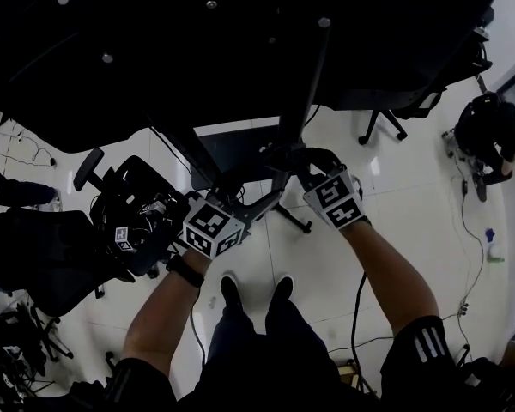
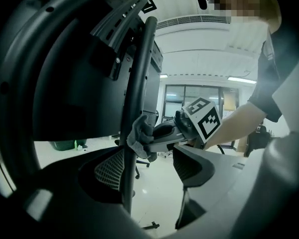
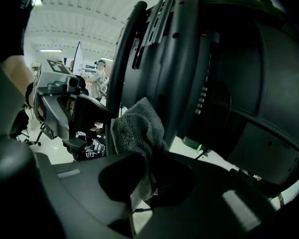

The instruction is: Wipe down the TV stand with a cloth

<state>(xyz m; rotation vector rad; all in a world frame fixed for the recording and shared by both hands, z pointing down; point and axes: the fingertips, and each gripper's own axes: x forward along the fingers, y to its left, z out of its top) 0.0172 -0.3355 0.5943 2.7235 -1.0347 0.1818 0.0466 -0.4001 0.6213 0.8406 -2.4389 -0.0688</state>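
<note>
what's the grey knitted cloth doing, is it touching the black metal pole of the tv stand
Touching. The left gripper view shows the grey knitted cloth, held in the right gripper, bunched against the black metal pole with no gap.

Both forearms reach forward over a pale tiled floor [image 1: 343, 264]. The left gripper [image 1: 215, 223] and right gripper [image 1: 313, 174], each carrying 1 marker cube, sit close on either side of the TV stand [image 1: 313, 75], whose dark pole rises to a large black screen [image 1: 197, 41]. An office chair [image 1: 124, 200] stands left. The person's 2 shoes [image 1: 232, 288] show below. The jaws are too dim to read.
</note>
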